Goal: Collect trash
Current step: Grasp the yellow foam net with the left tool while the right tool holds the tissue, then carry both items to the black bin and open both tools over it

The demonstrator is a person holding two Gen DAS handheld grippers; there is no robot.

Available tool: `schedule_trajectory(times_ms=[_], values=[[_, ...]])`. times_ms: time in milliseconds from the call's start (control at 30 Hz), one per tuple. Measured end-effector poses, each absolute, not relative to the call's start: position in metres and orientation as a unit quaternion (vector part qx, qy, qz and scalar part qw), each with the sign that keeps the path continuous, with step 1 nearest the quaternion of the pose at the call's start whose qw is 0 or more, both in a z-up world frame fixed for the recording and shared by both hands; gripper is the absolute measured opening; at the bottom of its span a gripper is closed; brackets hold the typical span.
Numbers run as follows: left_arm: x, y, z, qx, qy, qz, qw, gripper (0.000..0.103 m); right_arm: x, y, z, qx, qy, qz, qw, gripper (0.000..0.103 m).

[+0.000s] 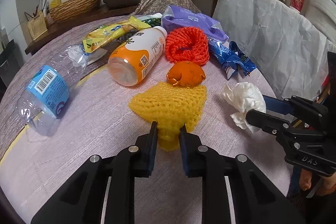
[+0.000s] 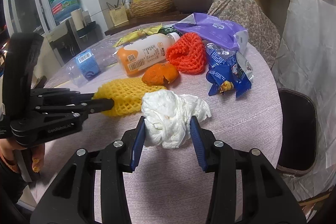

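We've got both grippers on trash at the near edge of the round table [image 2: 241, 129]. Left gripper [image 1: 168, 129]: fingers pinching the near tip of the yellow foam fruit net [image 1: 168, 102], squeezed narrow btw the pads. Right gripper [image 2: 168, 125]: fingers pinching the crumpled white tissue [image 2: 174, 114], the wad filling the gap.

Handling, as we judge it: net is light, soft, springy foam mesh; it'll compress and dangle, so grip by the bunched end is fine and little force is needed. Tissue is featherlight and loose; hold the dense middle, not a flap, or it may tear or slip out. The orange peel [image 1: 185, 74] sits touching the net's far edge and could get dragged along.

Other trash behind: orange-and-white drink bottle [image 1: 136, 56] on its side, crushed clear water bottle [image 1: 50, 87], red foam net [image 1: 187, 45], blue snack wrapper [image 1: 231, 56], purple tissue pack [image 1: 189, 20], yellow wrappers [image 1: 113, 33].

Hard to tell: no bin clearly in view; the pale sheet [image 1: 273, 35] at right may be a bag, can't confirm. Whether either item is lifted off the table isn't clear. Green wrapper behind the bottle is mostly hidden.
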State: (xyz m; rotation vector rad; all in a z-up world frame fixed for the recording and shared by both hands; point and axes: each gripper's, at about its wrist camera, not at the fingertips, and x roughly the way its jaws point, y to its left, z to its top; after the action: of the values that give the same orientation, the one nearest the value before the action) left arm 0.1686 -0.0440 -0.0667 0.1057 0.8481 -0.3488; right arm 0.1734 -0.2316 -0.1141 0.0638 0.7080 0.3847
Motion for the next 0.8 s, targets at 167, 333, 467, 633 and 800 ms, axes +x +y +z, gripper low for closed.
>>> schedule_trajectory(times_ms=[167, 333, 467, 633, 800], values=[[0.150, -0.027, -0.056, 0.034, 0.395, -0.166, 0.903, 0.019, 0.167, -0.231, -0.114, 0.035, 0.342, 0.195, 0.918, 0.043], [0.129, -0.017, -0.043, 0.032, 0.374, -0.163, 0.912, 0.019, 0.160, -0.225, -0.112, 0.032, 0.341, 0.207, 0.917, 0.043], [0.121, -0.013, -0.026, 0.027, 0.351, -0.163, 0.922, 0.017, 0.156, -0.221, -0.113, 0.036, 0.338, 0.220, 0.914, 0.043], [0.119, -0.010, -0.005, 0.018, 0.319, -0.167, 0.933, 0.017, 0.151, -0.221, -0.110, 0.036, 0.332, 0.220, 0.917, 0.043], [0.125, -0.015, 0.009, 0.020, 0.298, -0.173, 0.939, 0.016, 0.146, -0.226, -0.104, 0.038, 0.323, 0.217, 0.920, 0.043]])
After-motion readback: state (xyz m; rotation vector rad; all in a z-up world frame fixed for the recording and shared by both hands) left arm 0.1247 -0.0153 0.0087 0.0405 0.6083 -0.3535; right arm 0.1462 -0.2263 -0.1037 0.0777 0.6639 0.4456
